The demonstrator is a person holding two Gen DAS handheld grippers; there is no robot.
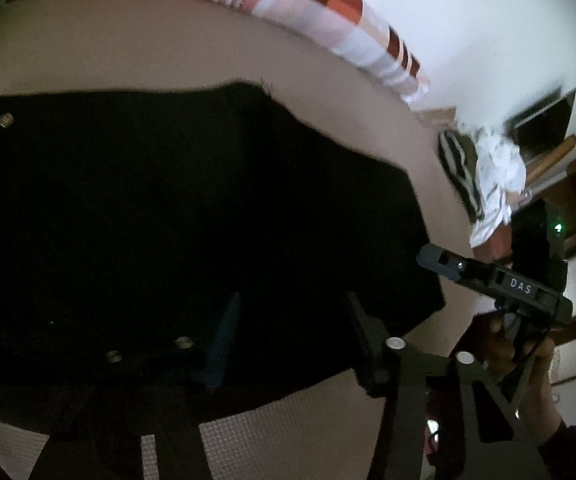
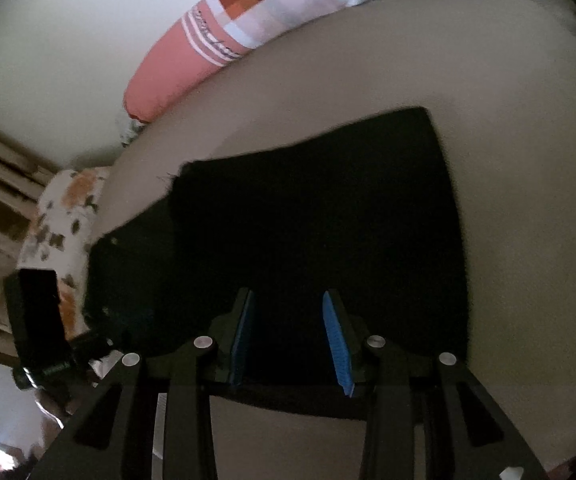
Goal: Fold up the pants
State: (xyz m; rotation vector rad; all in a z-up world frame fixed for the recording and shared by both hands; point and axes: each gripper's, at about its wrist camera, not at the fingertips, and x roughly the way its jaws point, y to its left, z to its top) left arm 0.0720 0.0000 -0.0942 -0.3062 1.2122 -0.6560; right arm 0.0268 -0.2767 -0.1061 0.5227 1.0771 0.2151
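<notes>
Pants, black and folded flat, lie on the beige bed, with the right gripper and left gripper both spread apart over the cloth, gripping nothing.

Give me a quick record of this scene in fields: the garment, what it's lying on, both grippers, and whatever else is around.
garment: black pants, spread flat, metal studs showing in the left wrist view
surface: beige bed
left gripper: open, over the pants' near edge
right gripper: open, blue pads apart, over the pants' near edge
far side: pink and checked pillow against a white wall
bed end: floral pillow
off the bed: crumpled white cloth
</notes>
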